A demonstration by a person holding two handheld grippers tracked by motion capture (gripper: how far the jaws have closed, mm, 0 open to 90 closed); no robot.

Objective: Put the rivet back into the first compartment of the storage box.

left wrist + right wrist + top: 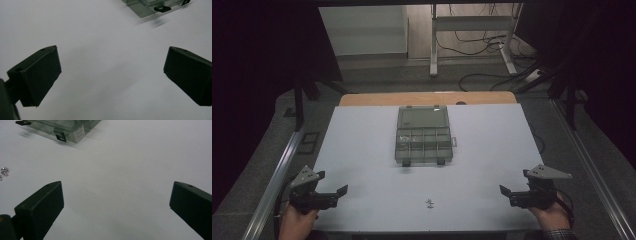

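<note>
High view, table: a white table top (377, 165) is seen from above, with a strip of wood along its far edge.
High view, box: a clear compartment box (423, 134) is laid flat at the middle of the table, toward the far side; its lid is closed, its dividers are seen through it, and 2 dark latches are set on its near edge.
High view, screws: a few small screws (429, 203) are laid on the white surface near the front edge, well apart from the box.
High view, left gripper: the left gripper (339, 193) is held in a hand at the near left corner, pointed inward; whether its jaws are apart cannot be told from here.
High view, right gripper: the right gripper (507, 194) is held at the near right corner, pointed inward.
Left gripper view, jaws: the 2 black jaws are spread wide, with bare white table between them and nothing held.
Left gripper view, box: a blurred corner of the box (147, 6) with 1 latch is seen at the top right.
Right gripper view, jaws: the 2 jaws are spread wide over bare table, nothing held.
Right gripper view, box: the box (67, 127) is seen at the top left.
Right gripper view, screws: the screws (3, 171) are seen at the left edge.
</note>
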